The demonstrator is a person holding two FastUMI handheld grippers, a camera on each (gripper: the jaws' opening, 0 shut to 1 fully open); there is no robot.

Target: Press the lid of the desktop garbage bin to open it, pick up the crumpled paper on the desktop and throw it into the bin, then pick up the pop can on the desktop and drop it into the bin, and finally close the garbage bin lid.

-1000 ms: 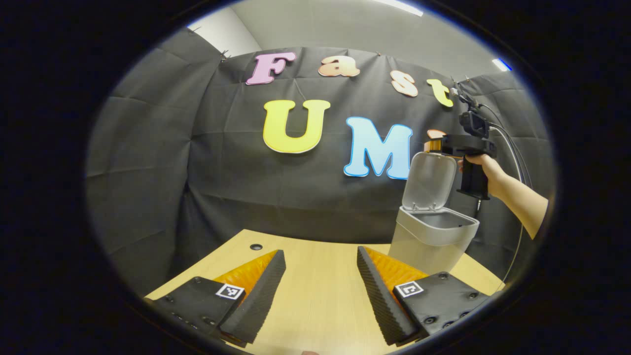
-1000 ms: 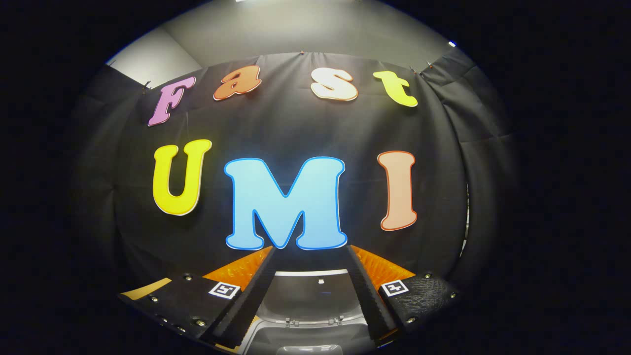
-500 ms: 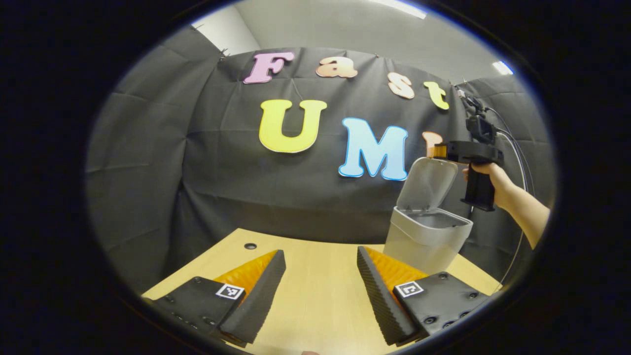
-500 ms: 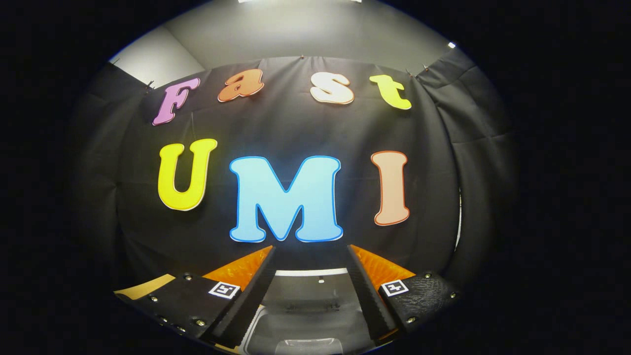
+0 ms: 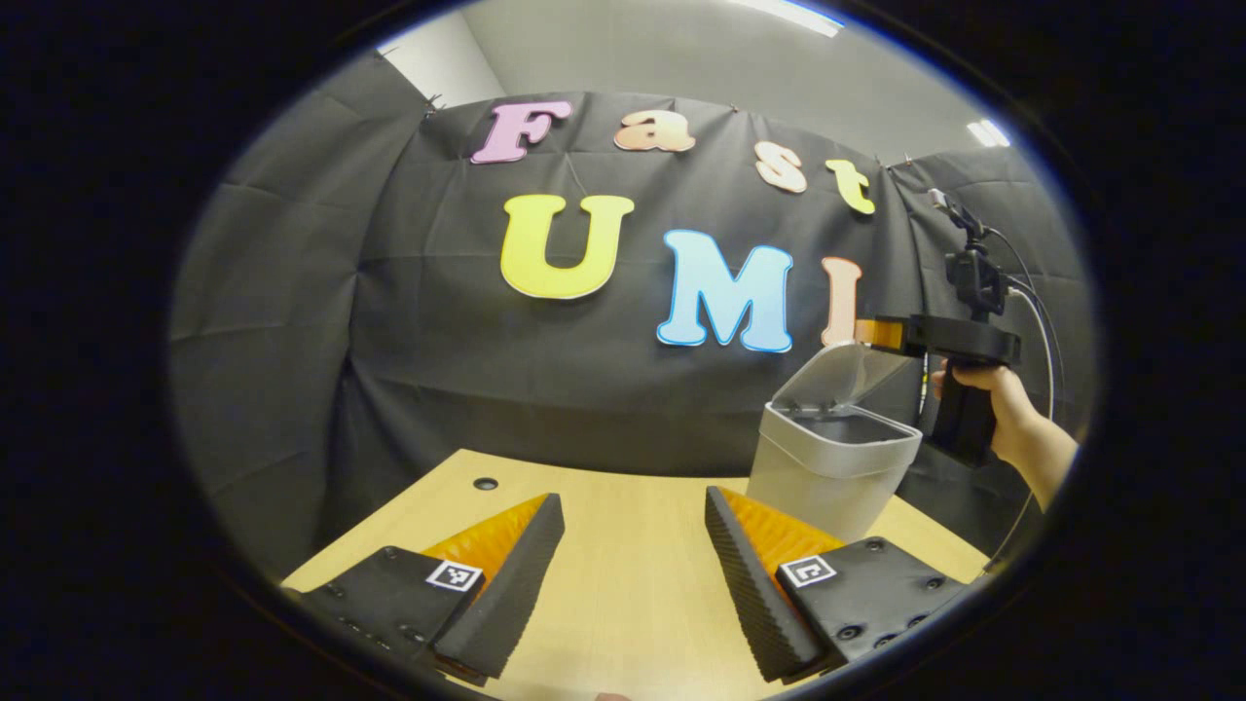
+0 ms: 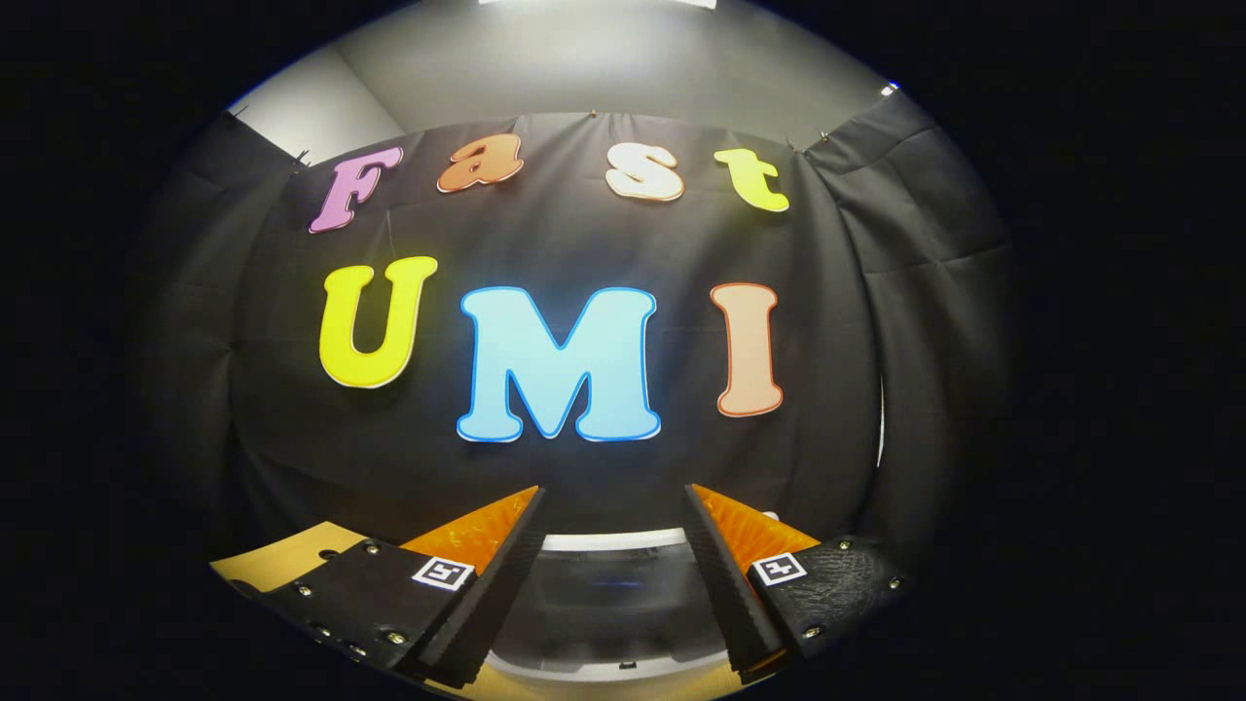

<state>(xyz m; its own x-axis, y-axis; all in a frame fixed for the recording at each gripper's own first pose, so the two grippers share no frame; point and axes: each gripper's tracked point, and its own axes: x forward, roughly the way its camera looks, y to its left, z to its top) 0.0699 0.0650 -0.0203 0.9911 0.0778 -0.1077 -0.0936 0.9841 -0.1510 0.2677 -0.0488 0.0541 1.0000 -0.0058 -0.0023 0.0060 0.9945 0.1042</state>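
You are on the last step, closing the bin. One table (image 5: 623, 584) carries one bin (image 5: 827, 472) at its far right, and its one lid (image 5: 847, 375) is tilted partway down over the rim. Your right tool (image 5: 881, 331) sits on the lid's raised edge with its fingers spread, gripping nothing. Your left tool (image 5: 633, 574) hovers low over the bare table, also spread and empty. Next, I judge, you push the lid flat until it catches.
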